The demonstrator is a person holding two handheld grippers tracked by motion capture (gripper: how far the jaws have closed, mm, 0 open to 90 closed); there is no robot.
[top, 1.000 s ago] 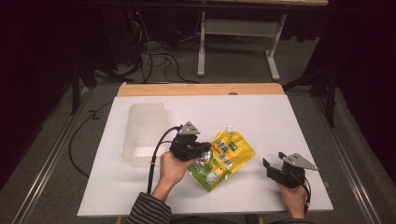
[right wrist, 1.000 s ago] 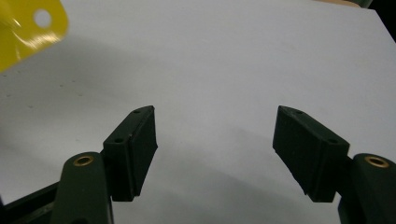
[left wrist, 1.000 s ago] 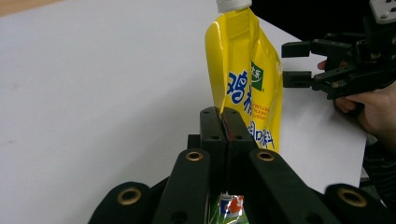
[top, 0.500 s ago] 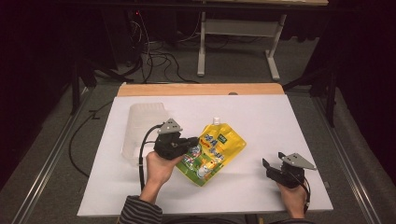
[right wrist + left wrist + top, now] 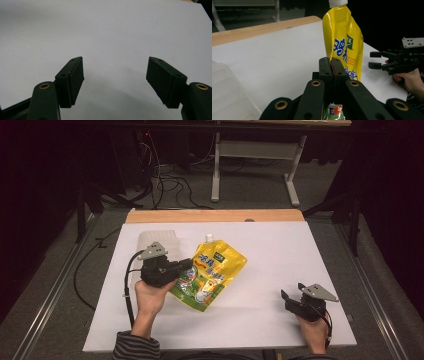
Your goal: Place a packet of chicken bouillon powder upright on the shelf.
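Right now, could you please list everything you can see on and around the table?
pouch: one, yellow with a white cap, left of the table's middle, its edge clamped in the left gripper.
plastic container: one, translucent white, far left part of the table, behind the left gripper.
table: one, white top with a wooden strip along the far edge.
cables: several, dark, on the floor beyond the table.
left gripper: one, black, shut on the pouch.
right gripper: one, black, open, near right of the table.
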